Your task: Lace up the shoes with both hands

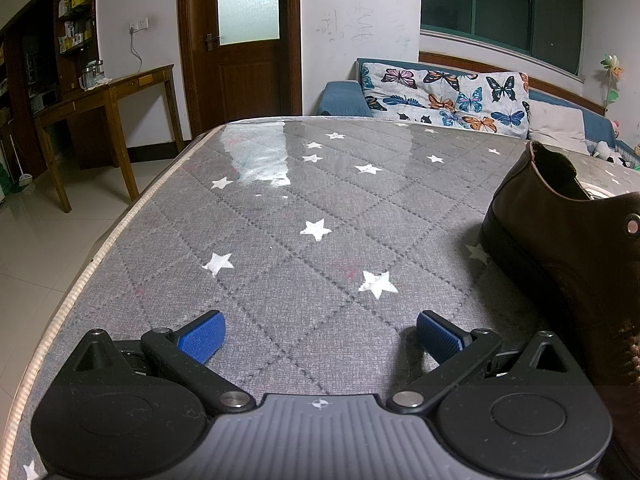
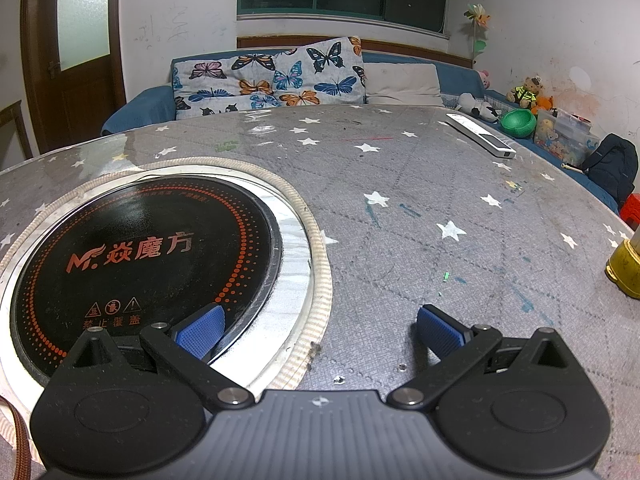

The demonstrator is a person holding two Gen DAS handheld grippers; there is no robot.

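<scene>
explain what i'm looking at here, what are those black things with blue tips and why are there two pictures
Each picture comes from a camera fixed on a hand-held gripper, looking forward along its two fingers. A person holds one in each hand; there is no robot arm.

The first is the left wrist view. The left gripper is open over a grey star-patterned table cover, its blue pads wide apart with nothing between them. A brown leather shoe stands at its right.

The second is the right wrist view. The right gripper is also open and empty. Under it on the left is a round black cooktop set into the table. Farther off lie a white remote and a yellow object at the edge. A brown shoelace shows at bottom left.

Nothing is held yet.
</scene>
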